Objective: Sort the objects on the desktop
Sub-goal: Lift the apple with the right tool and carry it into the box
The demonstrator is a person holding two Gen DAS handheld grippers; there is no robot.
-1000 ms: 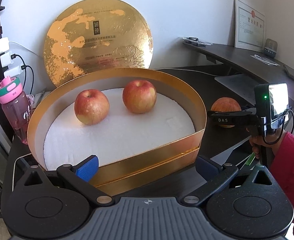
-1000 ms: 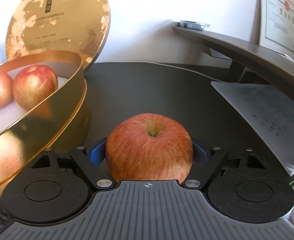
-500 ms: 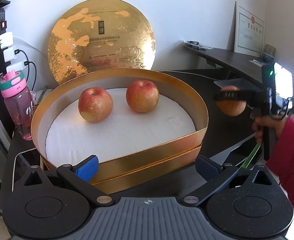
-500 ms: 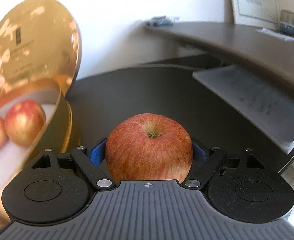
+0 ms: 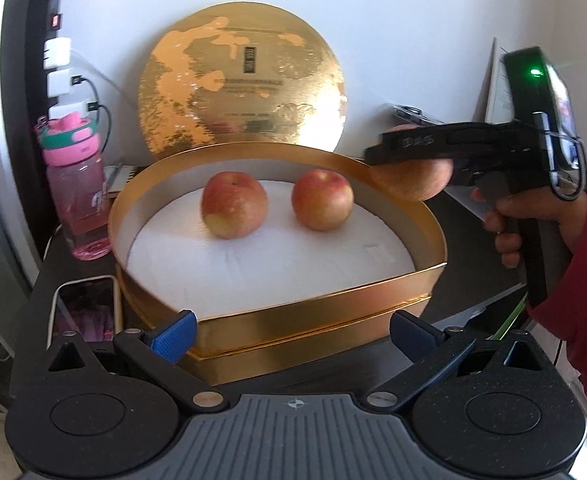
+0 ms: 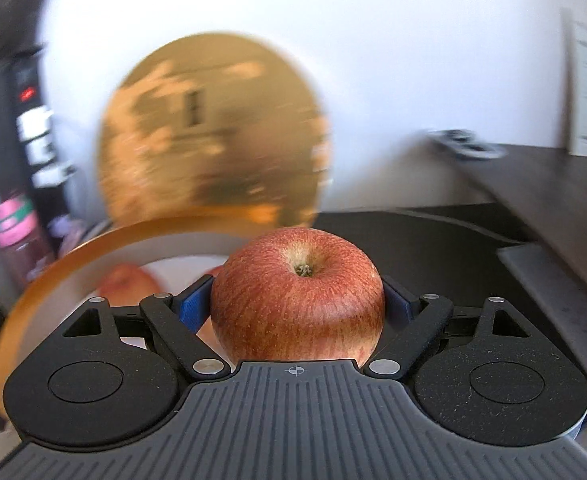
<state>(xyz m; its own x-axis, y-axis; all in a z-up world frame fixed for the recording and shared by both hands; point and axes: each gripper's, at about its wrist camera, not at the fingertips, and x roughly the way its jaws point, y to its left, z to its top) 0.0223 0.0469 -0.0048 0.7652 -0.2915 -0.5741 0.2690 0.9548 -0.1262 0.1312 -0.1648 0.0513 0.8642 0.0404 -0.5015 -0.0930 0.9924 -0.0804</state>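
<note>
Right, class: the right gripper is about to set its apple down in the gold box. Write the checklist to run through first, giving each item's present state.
1. Right gripper shut on the held apple: ok.
2. Held apple over the gold box: cannot tell; it hangs at the right rim.
3. Bare white liner free for a third apple: ok.
4. Two boxed apples apart from each other: ok.
5. Left gripper open and outside the box: ok.
6. Lid off, leaning on the wall: ok.

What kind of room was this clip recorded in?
Probably an office: a dark desk, a power strip with chargers plugged in by the wall, and a framed certificate on the raised ledge.
</note>
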